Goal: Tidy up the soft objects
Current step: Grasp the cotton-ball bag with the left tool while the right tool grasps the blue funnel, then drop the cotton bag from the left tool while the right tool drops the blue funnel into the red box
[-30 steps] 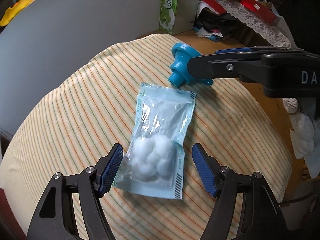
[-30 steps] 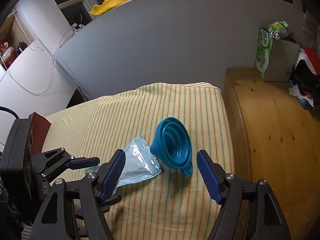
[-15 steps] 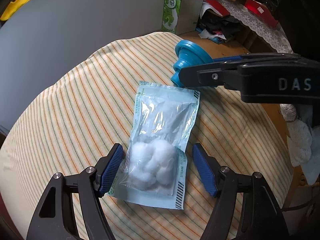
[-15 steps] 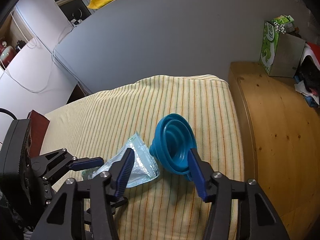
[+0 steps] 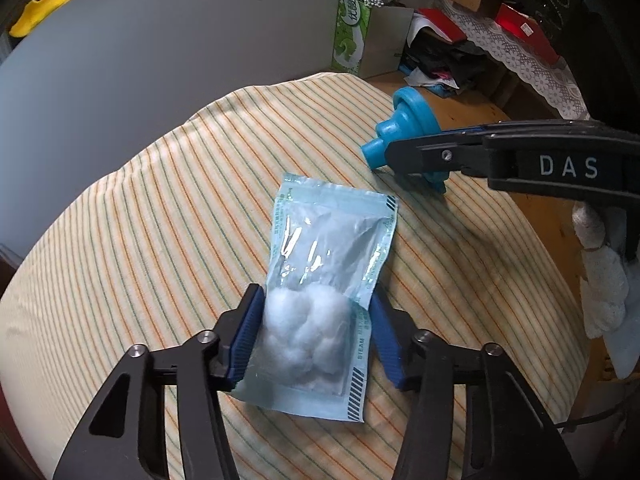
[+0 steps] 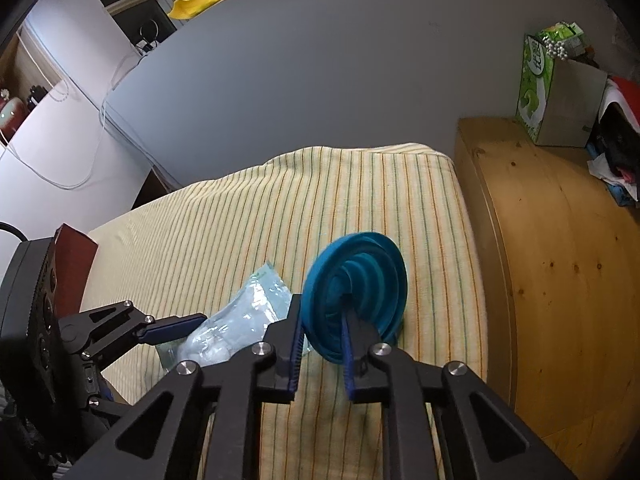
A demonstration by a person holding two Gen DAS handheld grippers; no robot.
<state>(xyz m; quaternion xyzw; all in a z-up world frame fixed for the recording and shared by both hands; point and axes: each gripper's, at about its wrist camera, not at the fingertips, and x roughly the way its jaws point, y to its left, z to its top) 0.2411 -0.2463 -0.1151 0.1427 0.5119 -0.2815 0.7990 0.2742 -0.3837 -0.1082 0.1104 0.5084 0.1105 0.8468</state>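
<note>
A clear blue-edged pouch of white cotton balls (image 5: 320,280) lies on the striped cloth (image 5: 140,220). My left gripper (image 5: 314,334) has closed on the pouch's cotton end, both pads touching its sides. The pouch also shows in the right wrist view (image 6: 244,316). A blue collapsible funnel (image 6: 356,288) stands tilted on its rim. My right gripper (image 6: 320,344) is shut on the funnel's near rim. In the left wrist view the funnel (image 5: 408,128) sits behind the right gripper's finger (image 5: 432,156).
A green tissue box (image 6: 536,84) and a pile of clutter (image 5: 440,56) stand at the back of the wooden table (image 6: 560,260). A grey wall panel (image 6: 320,80) rises behind the cloth. A white cloth (image 5: 600,280) hangs at the right.
Both grippers have closed: the left one around the cotton pouch, the right one onto the funnel's rim. The funnel has tipped up onto its edge.
</note>
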